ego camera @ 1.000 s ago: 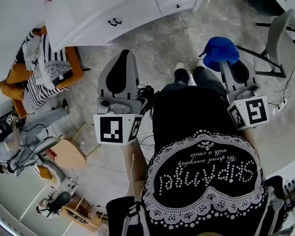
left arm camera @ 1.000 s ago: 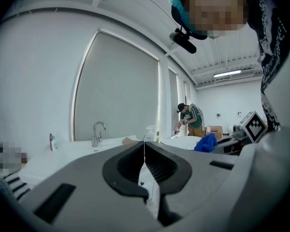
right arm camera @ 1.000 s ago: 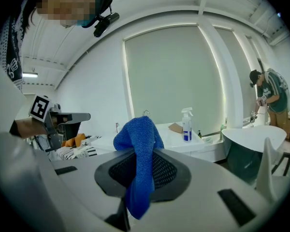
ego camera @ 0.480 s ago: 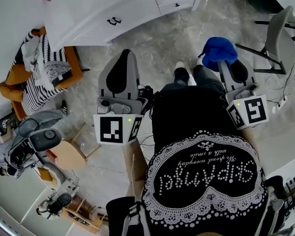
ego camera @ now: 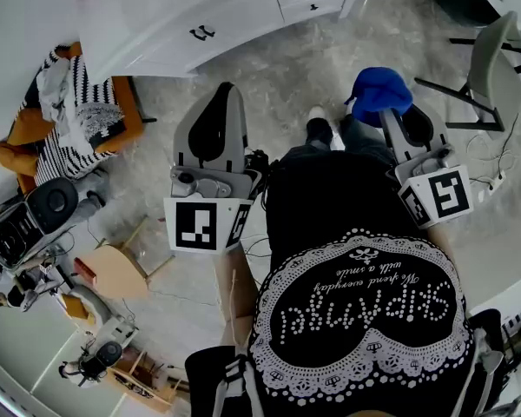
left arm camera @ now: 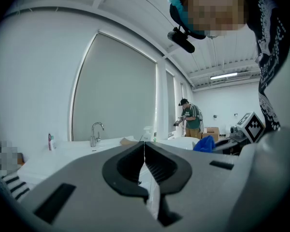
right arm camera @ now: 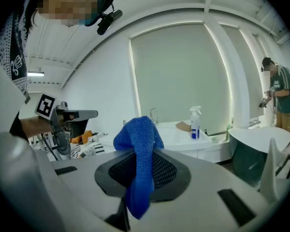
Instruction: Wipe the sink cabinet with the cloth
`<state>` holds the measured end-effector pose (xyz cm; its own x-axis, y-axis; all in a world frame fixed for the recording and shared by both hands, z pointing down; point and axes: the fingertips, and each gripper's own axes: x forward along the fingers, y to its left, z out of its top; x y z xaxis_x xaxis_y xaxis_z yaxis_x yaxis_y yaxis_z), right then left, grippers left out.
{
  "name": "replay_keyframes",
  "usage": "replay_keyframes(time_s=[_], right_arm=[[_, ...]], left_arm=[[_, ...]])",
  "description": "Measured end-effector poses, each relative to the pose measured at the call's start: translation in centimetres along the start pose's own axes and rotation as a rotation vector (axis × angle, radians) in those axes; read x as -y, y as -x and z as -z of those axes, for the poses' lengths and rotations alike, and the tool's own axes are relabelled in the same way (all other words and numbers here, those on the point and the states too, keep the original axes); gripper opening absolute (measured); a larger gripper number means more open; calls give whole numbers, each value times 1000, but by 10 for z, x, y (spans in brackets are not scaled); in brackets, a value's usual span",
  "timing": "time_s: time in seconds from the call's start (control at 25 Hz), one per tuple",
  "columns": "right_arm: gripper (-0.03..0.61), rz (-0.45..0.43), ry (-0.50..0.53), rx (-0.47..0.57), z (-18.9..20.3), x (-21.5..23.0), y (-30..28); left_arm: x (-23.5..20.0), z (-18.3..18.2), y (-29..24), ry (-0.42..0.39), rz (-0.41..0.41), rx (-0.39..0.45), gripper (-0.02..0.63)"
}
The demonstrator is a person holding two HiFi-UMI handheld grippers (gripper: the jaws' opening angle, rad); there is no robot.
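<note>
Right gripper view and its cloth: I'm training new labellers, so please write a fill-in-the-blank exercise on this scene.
The right claw is shut on a ____ cloth.
The left claw is shut and holds ____.
In the right gripper view, the spray bottle stands on the sink cabinet to the ____ of the faucet.
Missing: blue; nothing; right.

Your vivid blue cloth [ego camera: 380, 89] stands out at 1 o'clock against the grey marbled floor [ego camera: 282, 72]. The sink cabinet [ego camera: 234, 16] at 12 o'clock is white with black handles [ego camera: 201, 32], while a black-and-white striped throw [ego camera: 65, 159] covers an orange chair [ego camera: 128, 115] at 10 o'clock.
</note>
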<state>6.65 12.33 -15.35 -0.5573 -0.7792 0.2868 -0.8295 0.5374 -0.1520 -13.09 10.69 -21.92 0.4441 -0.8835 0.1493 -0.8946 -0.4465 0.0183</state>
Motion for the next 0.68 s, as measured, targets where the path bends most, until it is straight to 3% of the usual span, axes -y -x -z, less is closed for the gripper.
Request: replay_keyframes(time_s=[0.68], right_arm=[[61,-22,47,4,2,-6,5]], left_arm=[[2,-5,11,3,-17,22,6]])
